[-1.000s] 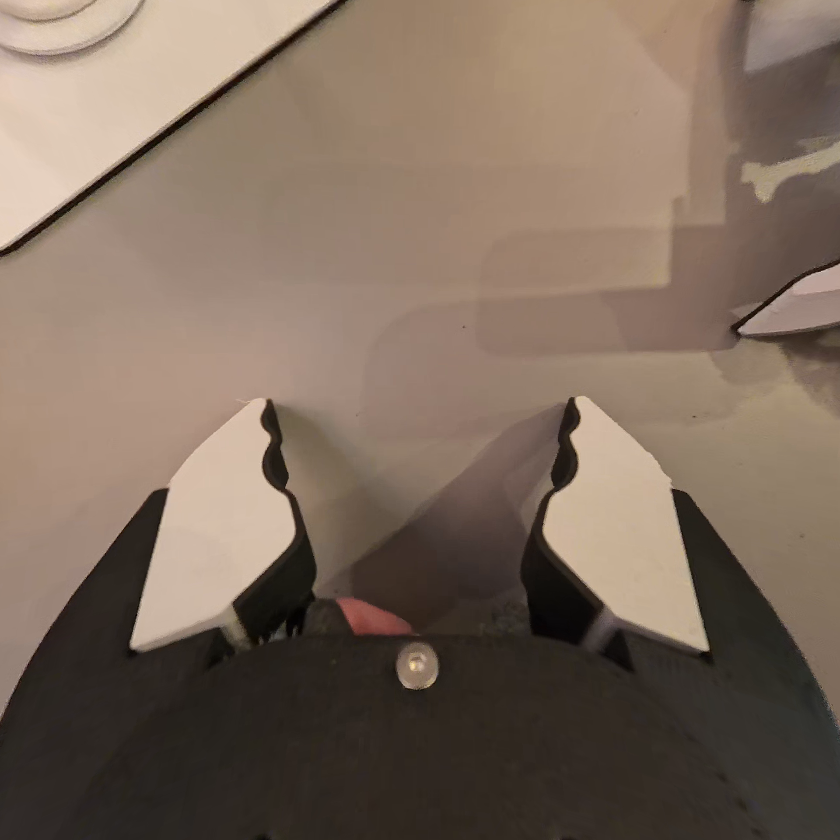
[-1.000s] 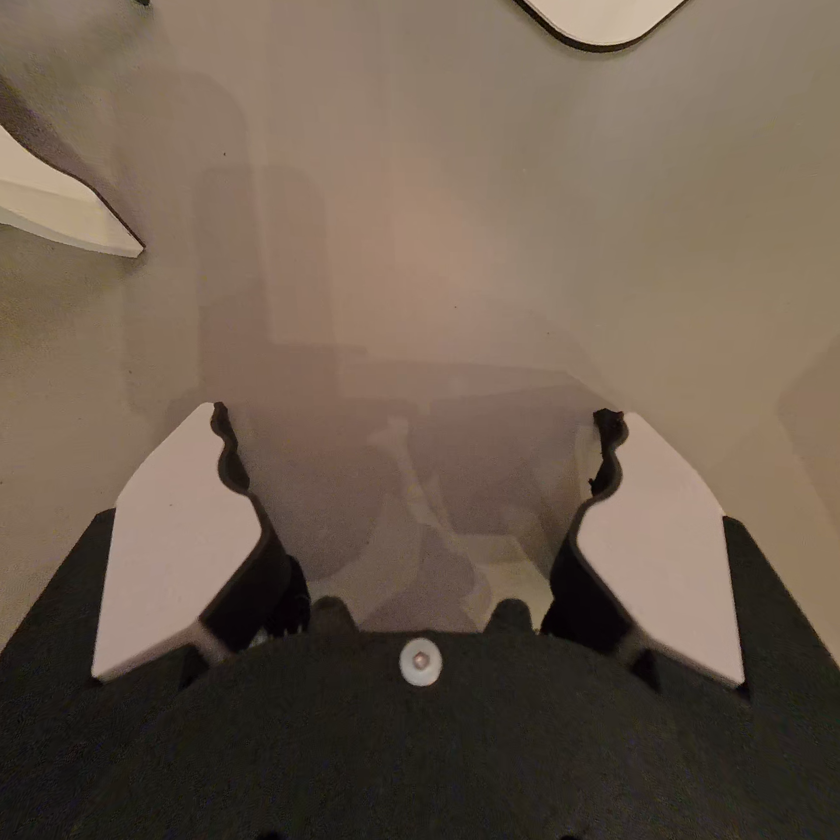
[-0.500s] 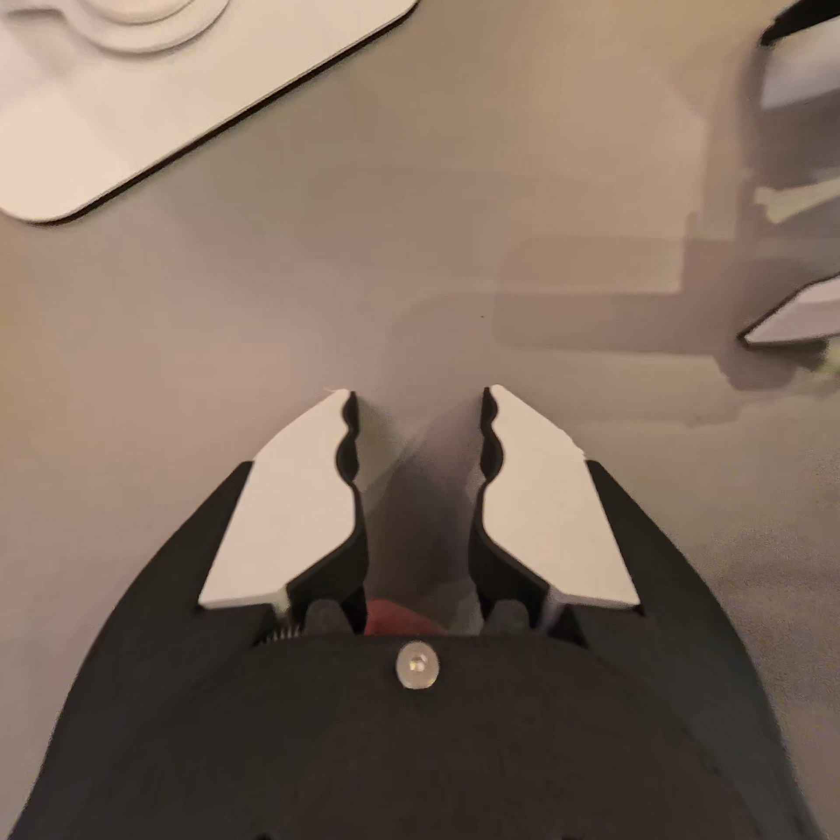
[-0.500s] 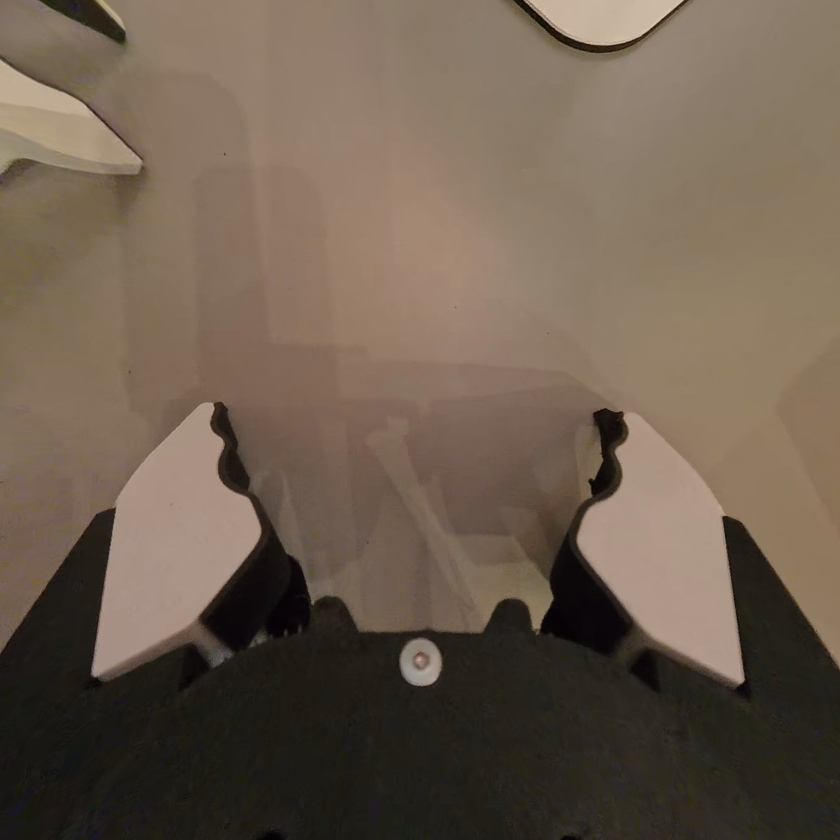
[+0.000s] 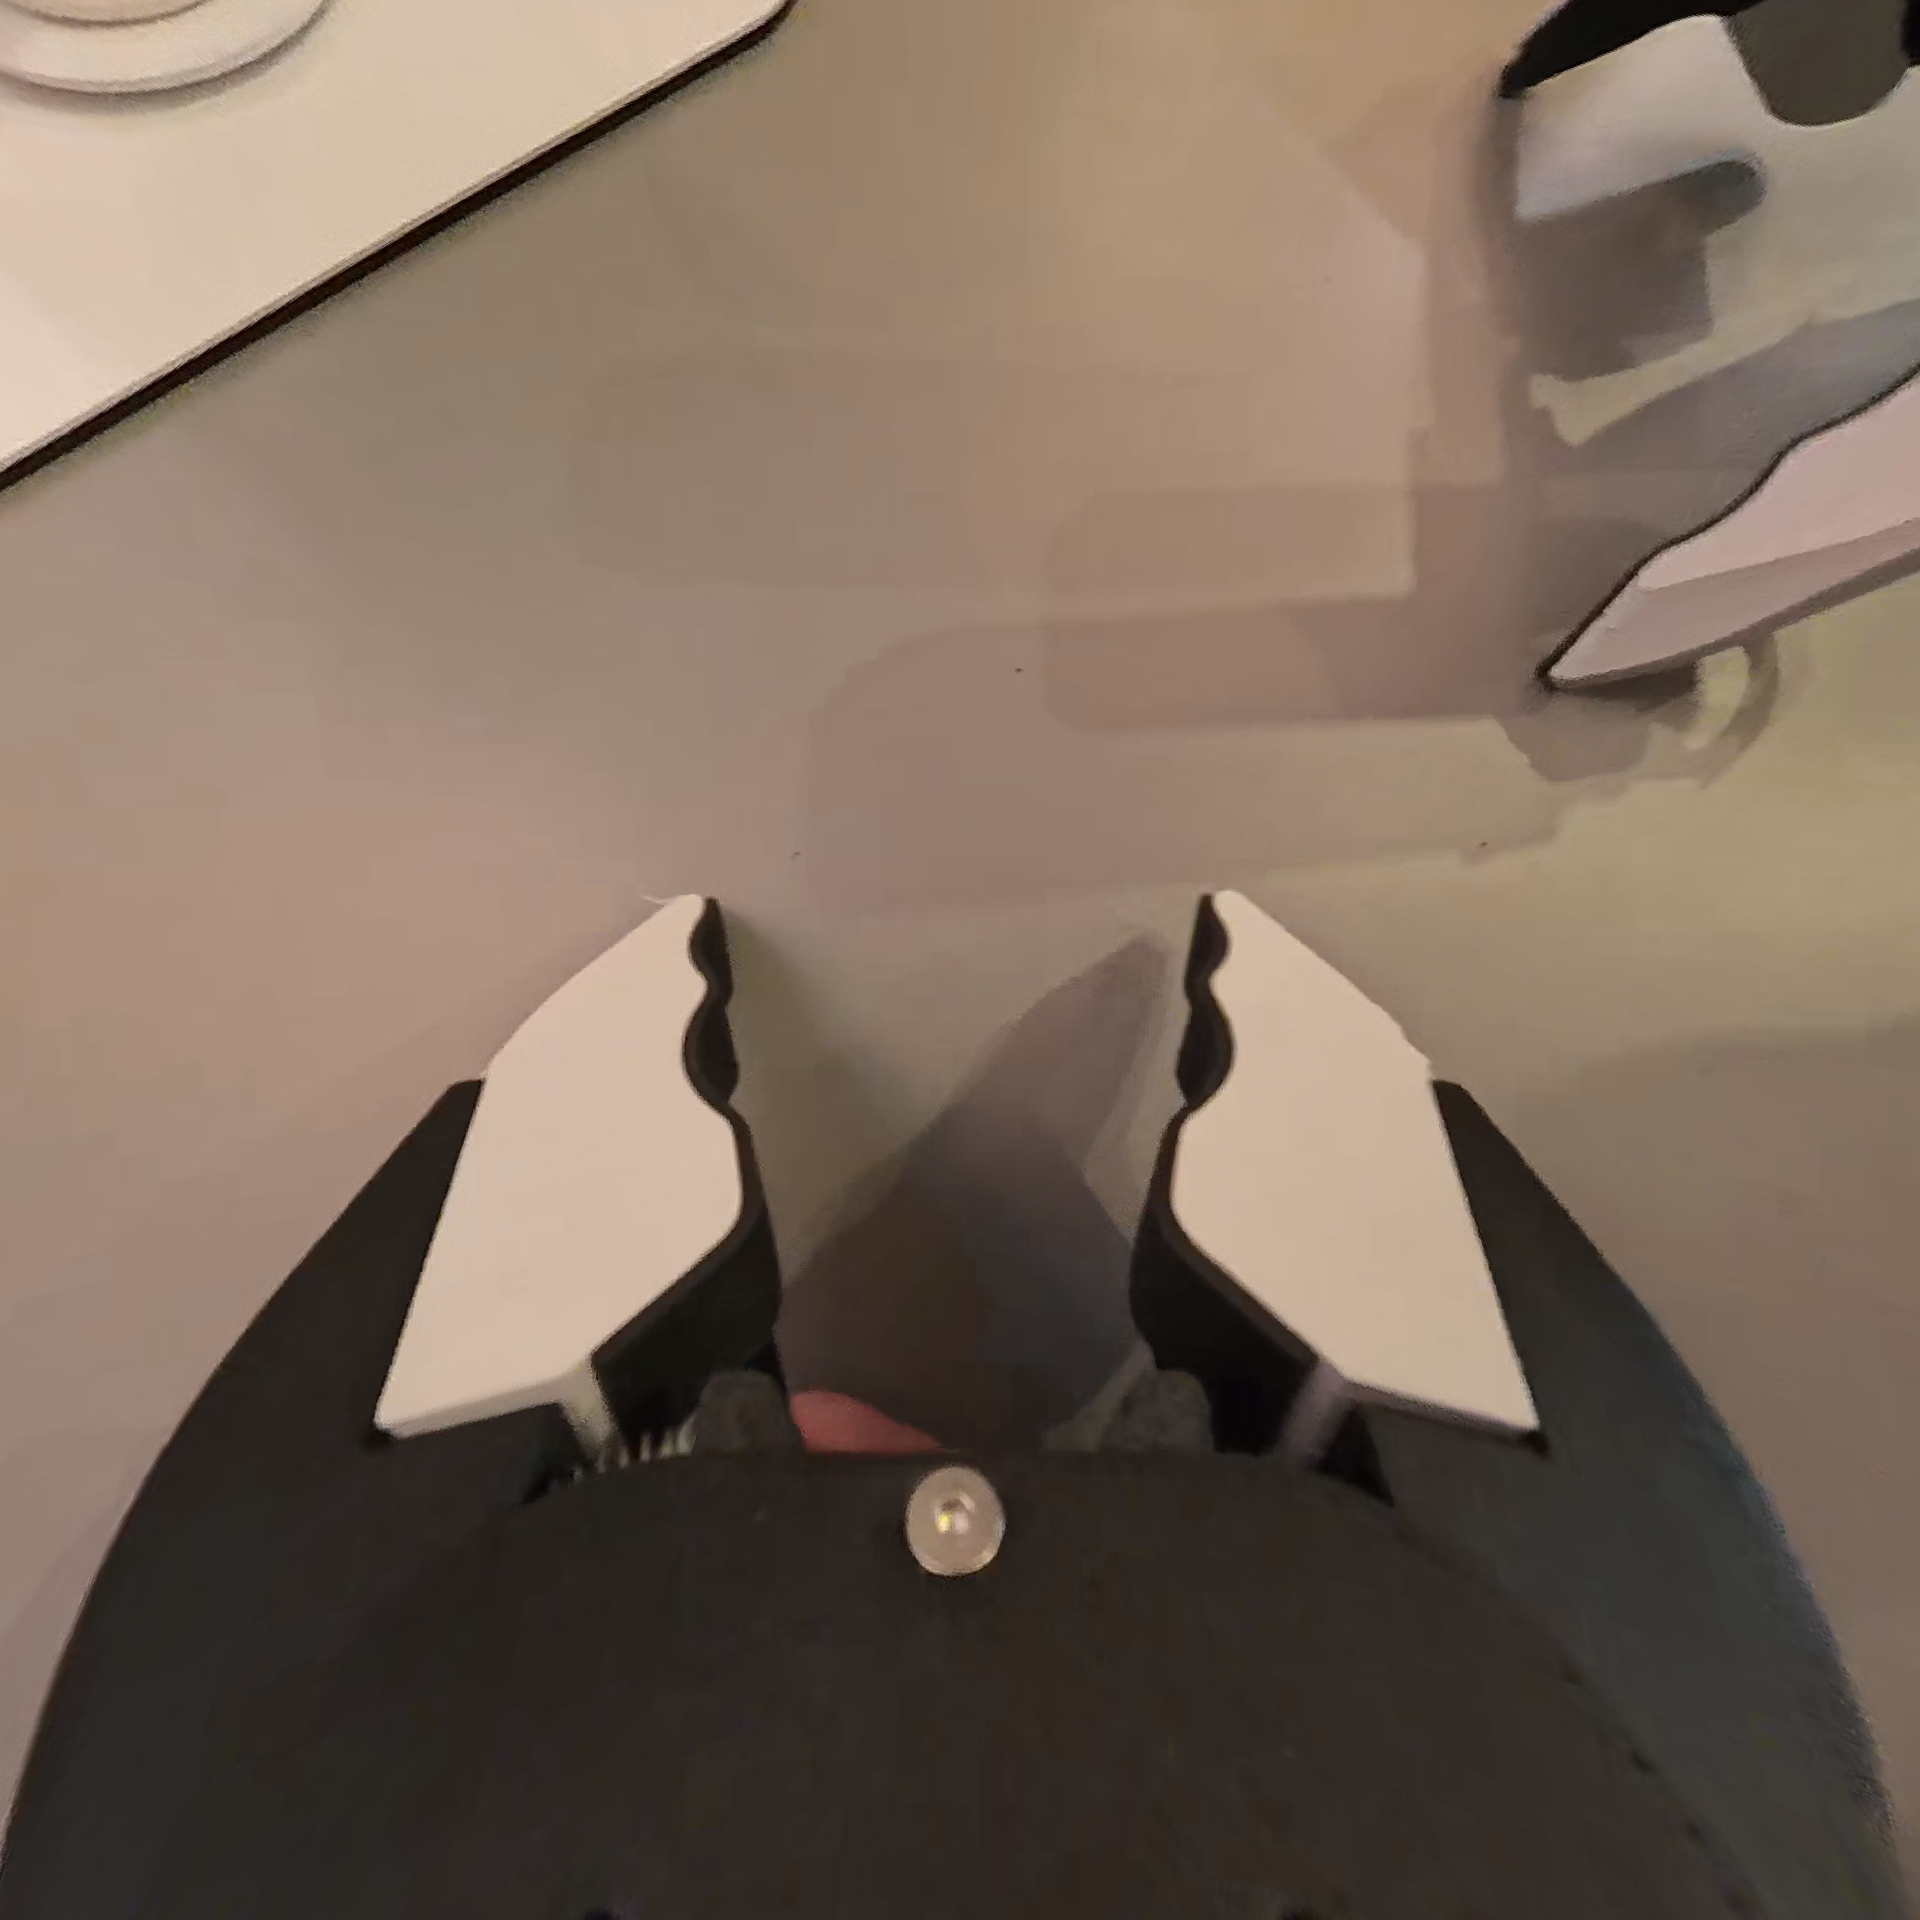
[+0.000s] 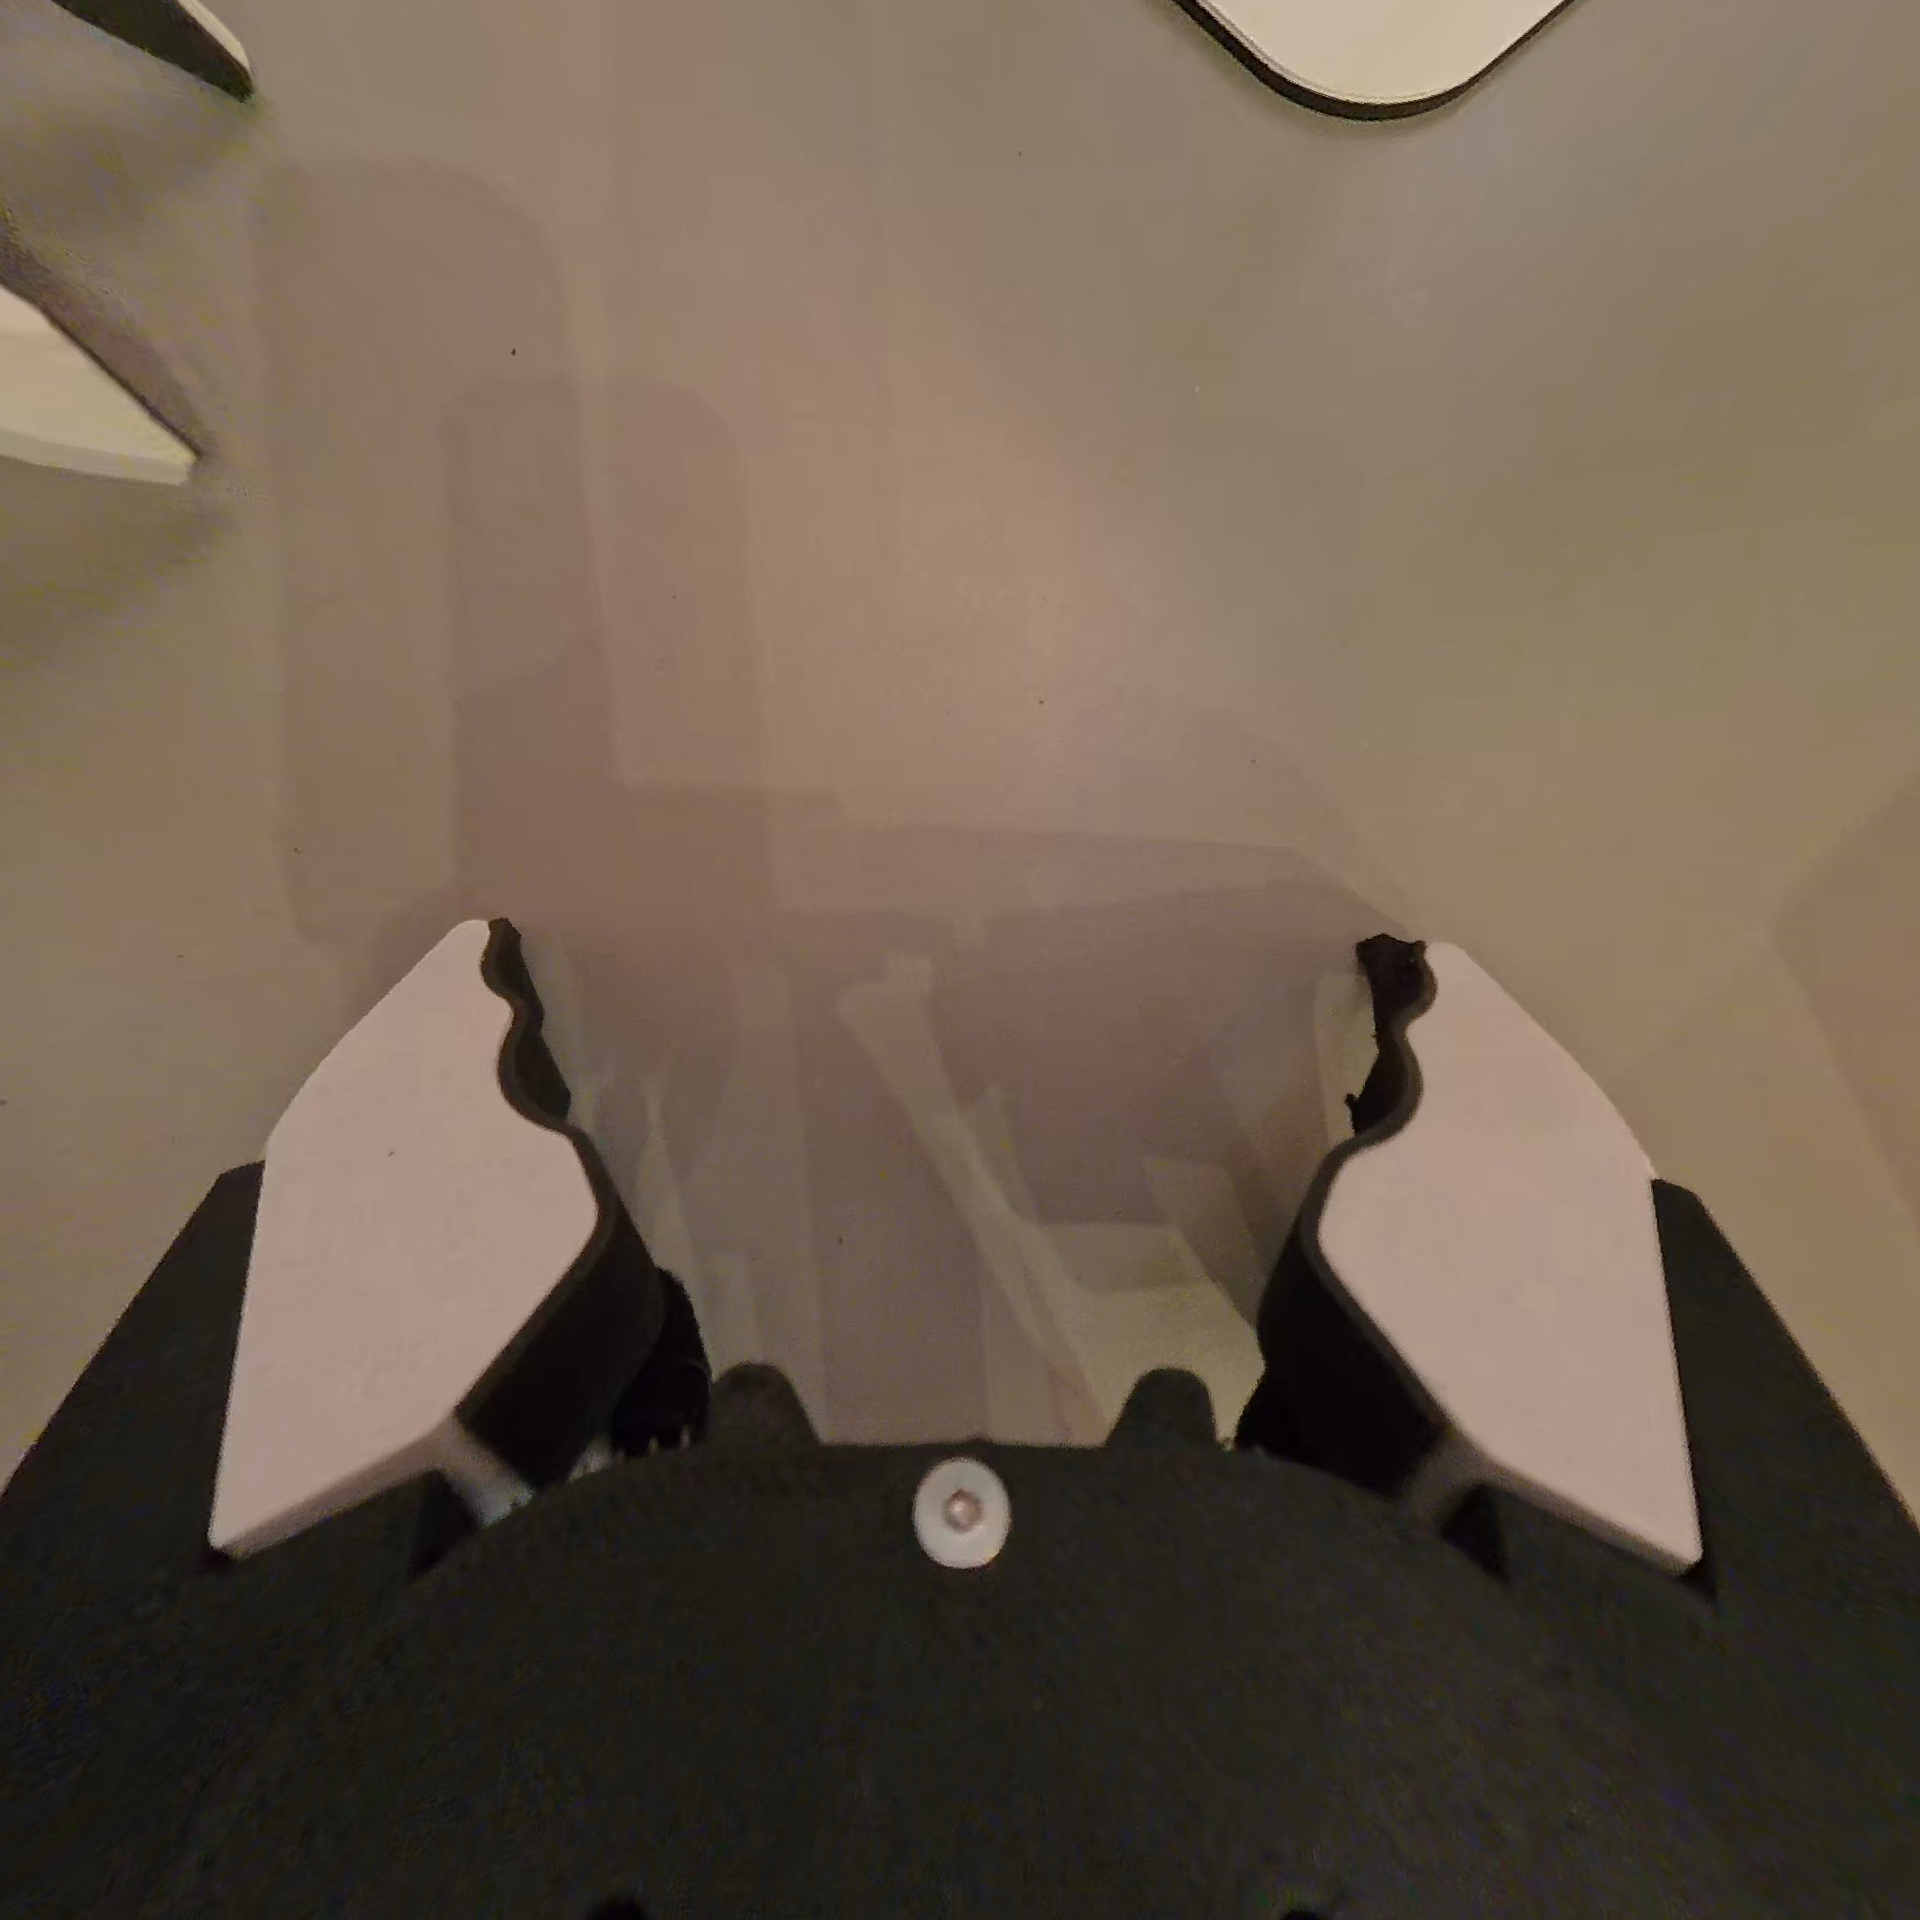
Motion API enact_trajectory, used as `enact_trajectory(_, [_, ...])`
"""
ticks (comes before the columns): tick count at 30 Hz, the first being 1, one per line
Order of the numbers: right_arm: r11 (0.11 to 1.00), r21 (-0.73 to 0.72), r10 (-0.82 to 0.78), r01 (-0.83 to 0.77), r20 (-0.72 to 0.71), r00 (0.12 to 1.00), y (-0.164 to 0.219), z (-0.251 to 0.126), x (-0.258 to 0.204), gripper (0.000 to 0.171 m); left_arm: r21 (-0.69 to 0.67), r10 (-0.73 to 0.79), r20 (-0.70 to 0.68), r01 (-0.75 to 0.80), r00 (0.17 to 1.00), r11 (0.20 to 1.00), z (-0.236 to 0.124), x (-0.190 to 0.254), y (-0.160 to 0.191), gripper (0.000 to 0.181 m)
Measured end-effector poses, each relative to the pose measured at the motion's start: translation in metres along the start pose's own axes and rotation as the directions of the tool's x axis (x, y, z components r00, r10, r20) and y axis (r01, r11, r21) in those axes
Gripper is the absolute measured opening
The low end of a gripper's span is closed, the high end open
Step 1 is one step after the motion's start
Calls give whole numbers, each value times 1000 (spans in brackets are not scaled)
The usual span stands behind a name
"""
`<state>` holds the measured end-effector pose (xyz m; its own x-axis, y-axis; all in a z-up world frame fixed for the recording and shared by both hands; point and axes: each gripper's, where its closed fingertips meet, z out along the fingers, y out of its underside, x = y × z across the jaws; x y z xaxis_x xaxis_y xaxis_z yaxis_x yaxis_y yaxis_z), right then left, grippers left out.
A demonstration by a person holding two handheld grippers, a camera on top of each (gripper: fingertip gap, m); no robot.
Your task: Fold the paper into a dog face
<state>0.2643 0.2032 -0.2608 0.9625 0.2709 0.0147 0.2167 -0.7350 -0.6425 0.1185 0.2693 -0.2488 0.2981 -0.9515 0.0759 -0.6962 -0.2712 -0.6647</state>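
My left gripper (image 5: pixel 956 914) is open, low over the grey table (image 5: pixel 935 468), and holds nothing. Between its fingers lies a pale grey triangular flap (image 5: pixel 997 1195) with a straight slanted edge; it looks like a fold of the paper, but I cannot tell for sure. A small pink thing (image 5: pixel 852 1432) peeks out at the gripper's base. My right gripper (image 6: pixel 945 935) is wide open and empty over the same grey surface (image 6: pixel 1039 520). Its white fingers (image 5: pixel 1714 551) also show at the right of the left wrist view.
A white board with a black edge (image 5: pixel 312 177) lies at the upper left of the left wrist view, with a white round thing (image 5: pixel 135 42) on it. Another white board corner (image 6: pixel 1371 42) sits at the top of the right wrist view. The left gripper's fingers (image 6: pixel 94 436) show at its left edge.
My left gripper went from wide open to nearly shut, then opened again part way. The right gripper's fingers now look nearer in the left wrist view. The right gripper stayed open and still.
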Motion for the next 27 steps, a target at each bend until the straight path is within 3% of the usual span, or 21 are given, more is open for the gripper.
enact_trajectory(4, [1000,0,0,0,0,1000,0,0,0,146,-49,95,17,-94,995,994,6,-9,3,113])
enact_trajectory(12, [1000,0,0,0,0,1000,0,0,0,146,-52,46,65,-43,997,998,3,-15,10,129])
enact_trajectory(25, [1000,0,0,0,0,1000,0,0,0,146,-45,6,158,1,987,999,1,-23,9,138])
enact_trajectory(27, [1000,0,0,0,0,1000,0,0,0,146,-24,-21,197,26,980,999,-1,-27,7,129])
